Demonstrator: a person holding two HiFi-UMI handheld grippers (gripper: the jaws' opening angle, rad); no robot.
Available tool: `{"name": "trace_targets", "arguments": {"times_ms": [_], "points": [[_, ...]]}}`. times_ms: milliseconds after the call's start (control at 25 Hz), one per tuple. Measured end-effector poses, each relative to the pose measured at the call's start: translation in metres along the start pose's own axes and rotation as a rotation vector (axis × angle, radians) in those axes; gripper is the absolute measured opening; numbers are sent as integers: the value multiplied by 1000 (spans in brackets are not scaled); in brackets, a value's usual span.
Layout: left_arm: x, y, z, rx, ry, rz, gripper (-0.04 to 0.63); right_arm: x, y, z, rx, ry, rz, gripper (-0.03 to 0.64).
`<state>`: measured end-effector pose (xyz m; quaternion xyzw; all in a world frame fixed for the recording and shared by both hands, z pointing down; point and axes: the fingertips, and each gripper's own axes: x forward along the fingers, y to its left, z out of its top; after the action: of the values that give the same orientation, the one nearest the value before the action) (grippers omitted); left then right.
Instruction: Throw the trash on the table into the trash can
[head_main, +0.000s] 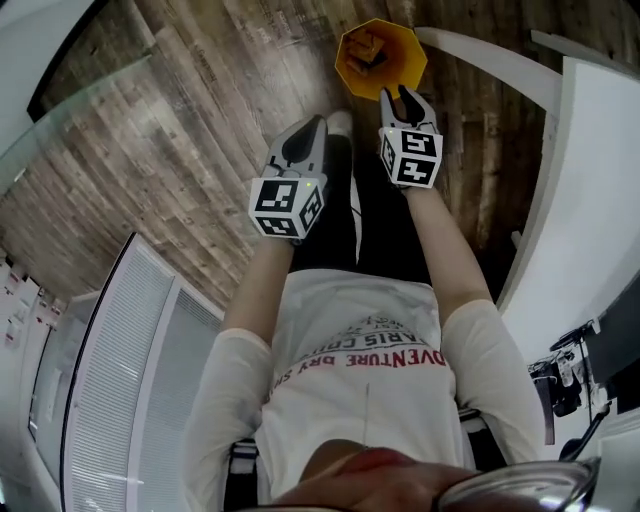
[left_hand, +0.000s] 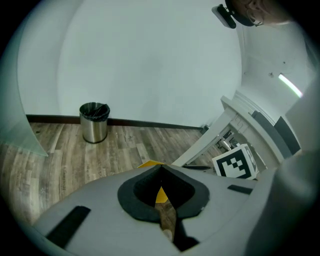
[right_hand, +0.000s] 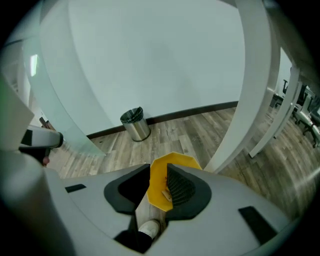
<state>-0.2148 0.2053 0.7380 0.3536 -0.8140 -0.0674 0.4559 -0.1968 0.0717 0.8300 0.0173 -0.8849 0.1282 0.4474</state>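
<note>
The trash can (head_main: 381, 60) stands on the floor (head_main: 200, 100) just ahead of the person's shoe (head_main: 340, 122), with trash (head_main: 365, 50) lying inside it. The right gripper (head_main: 404, 100) hangs over the can's near rim. The left gripper (head_main: 305, 135) is beside it to the left, nearer the person and clear of the can. The tabletop (head_main: 590, 200) runs along the right side. In the gripper views a second bin (left_hand: 94, 122) stands farther off against the wall (left_hand: 150, 60), beyond the can and to its left.
</note>
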Motion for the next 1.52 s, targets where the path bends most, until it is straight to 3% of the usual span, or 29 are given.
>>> {"name": "trace_targets", "arguments": {"times_ms": [160,360,520,760,960,1240,1520], "points": [[-38,-43,52,55,-42,-54,23,-75,15,55,9,-75,-18,53],[-82,-94,123,181,-103,-144,23,-160,32,125,56,-192,-14,35],[-105,-157,172,316,-131,-277,23,-237,19,177,92,-320,-97,31],[-146,-272,199,464,-142,-472,23,-376,-18,199,157,-482,-267,28],[-158,-404,195,611,-139,-701,23,-493,-92,166,262,-601,-493,26],[-200,-578,135,791,-134,-996,23,-646,-168,66,402,-710,-770,26],[-246,-698,65,904,-146,-1208,23,-766,-202,-34,511,-805,-997,26]]}}
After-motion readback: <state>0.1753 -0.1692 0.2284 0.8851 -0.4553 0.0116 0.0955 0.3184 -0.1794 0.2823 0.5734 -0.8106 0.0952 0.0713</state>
